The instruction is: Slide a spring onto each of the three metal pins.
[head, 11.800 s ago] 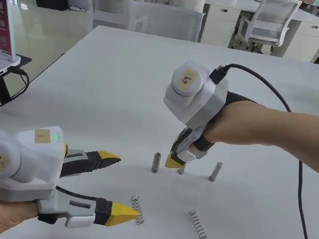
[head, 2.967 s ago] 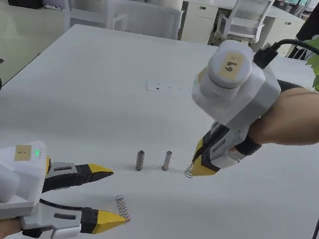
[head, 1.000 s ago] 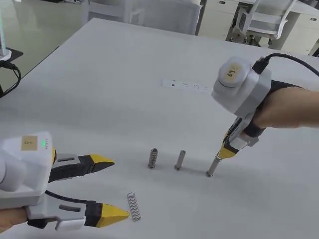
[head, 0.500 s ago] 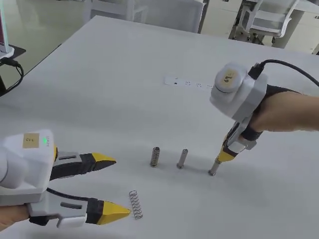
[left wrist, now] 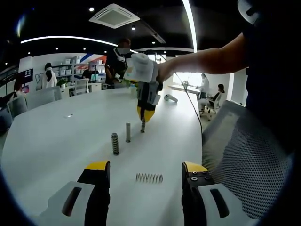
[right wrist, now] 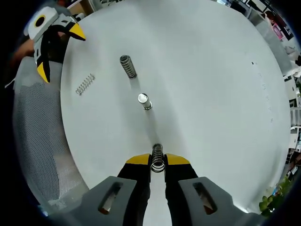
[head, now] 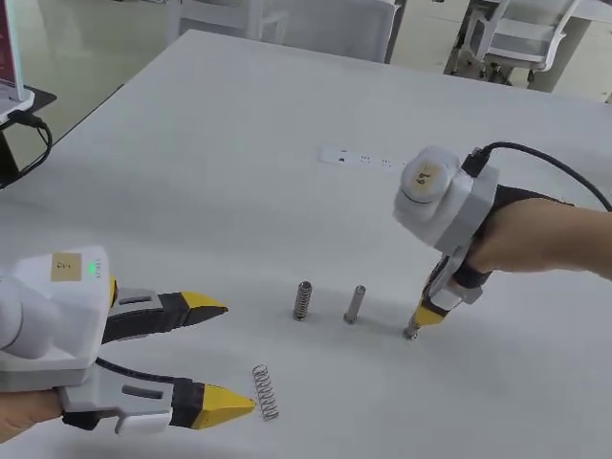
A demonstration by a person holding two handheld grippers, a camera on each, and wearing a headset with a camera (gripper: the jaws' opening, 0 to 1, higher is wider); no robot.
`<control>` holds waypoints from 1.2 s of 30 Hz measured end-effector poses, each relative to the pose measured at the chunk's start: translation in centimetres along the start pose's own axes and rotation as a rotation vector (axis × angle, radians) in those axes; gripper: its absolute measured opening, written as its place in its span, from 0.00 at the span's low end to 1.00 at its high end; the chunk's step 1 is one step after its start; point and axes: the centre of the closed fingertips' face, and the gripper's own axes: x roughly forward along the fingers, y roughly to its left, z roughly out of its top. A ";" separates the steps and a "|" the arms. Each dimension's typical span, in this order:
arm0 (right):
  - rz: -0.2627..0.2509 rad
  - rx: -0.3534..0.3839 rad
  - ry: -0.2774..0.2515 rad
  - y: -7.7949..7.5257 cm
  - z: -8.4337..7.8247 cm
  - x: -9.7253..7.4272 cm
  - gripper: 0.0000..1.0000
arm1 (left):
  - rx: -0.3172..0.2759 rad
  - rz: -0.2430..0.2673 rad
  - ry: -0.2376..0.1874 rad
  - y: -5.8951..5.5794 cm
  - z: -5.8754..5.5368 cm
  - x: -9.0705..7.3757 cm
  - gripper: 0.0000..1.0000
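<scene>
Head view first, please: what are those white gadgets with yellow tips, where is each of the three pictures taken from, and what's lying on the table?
They are hand-held grabbing tools, one in each of a person's hands; there is no robot. The head view comes from a camera on the person's headset, looking down at a white table. The two round pictures come from a camera riding on each tool, looking out along its jaws. The left tool is open and holds nothing; a loose spring lies just ahead of it. Three small metal pins stand in a row: a spring-covered pin, a bare pin and a third pin. The right tool is shut on a second spring, held right at that third pin, apparently to slide it on.
</scene>
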 end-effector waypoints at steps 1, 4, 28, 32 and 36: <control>0.000 -0.001 0.000 0.0 0.0 0.1 0.08 | 0.000 0.000 0.000 0.0 0.0 0.0 0.57; -0.006 -0.006 0.005 -0.1 0.1 0.4 0.08 | 0.000 0.001 -0.002 0.0 0.1 0.0 0.57; -0.013 0.002 0.010 -0.2 0.1 1.3 0.09 | 0.004 0.001 -0.005 0.0 0.2 -0.2 0.56; -0.012 0.002 0.003 -0.1 0.2 1.3 0.09 | 0.004 0.001 -0.006 0.1 0.3 -0.2 0.56; -0.006 0.011 -0.016 0.1 0.5 1.1 0.12 | 0.005 -0.001 -0.005 0.1 0.3 -0.2 0.56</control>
